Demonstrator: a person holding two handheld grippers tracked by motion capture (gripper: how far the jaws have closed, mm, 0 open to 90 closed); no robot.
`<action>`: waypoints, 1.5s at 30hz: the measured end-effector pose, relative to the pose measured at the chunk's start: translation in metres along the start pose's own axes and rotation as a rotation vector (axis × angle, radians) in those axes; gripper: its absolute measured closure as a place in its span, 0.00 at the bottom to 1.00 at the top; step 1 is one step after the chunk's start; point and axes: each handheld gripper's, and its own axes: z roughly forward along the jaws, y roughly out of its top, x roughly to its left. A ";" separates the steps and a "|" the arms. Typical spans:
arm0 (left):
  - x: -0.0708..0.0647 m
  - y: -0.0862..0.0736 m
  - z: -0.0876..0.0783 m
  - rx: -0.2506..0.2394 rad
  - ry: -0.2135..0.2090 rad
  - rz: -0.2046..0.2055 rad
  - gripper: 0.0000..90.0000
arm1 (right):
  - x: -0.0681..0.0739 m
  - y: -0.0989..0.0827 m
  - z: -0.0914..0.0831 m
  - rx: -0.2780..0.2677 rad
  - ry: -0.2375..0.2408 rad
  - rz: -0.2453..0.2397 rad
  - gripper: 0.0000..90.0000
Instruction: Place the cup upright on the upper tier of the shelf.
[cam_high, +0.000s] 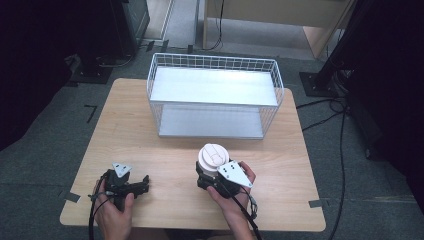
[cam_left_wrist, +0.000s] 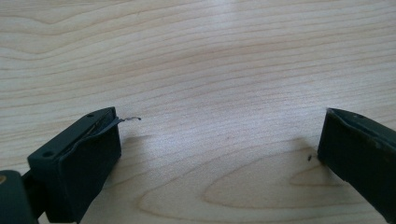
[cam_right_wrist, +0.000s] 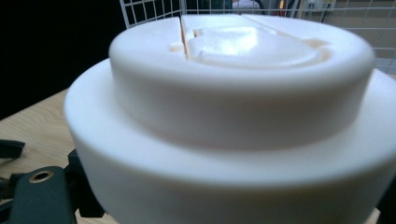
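Fingers of right gripper (cam_high: 210, 176) clamped on white lidded cup (cam_high: 213, 156), upright near surface (cam_high: 165, 150) front; right gripper view reveals lid's flap; left gripper (cam_high: 141, 184) fingers (cam_left_wrist: 77, 163) spread wide, empty

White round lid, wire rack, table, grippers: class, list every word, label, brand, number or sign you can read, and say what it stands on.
None can be read.
White round lid: moulded ridges, no lettering.
Wire rack: plain shelves, no label.
Table: bare wood grain.
Right gripper and left gripper: no print visible.
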 end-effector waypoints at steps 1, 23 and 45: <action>0.000 0.000 0.000 0.000 0.000 0.000 0.00 | 0.000 0.001 0.000 -0.002 0.001 0.011 0.16; 0.000 0.000 0.000 0.000 0.001 0.001 0.00 | -0.001 0.068 0.014 -0.161 -0.037 -0.050 0.16; 0.000 0.000 0.000 -0.001 0.002 0.001 0.00 | -0.005 0.156 0.024 -0.310 -0.084 -0.118 0.16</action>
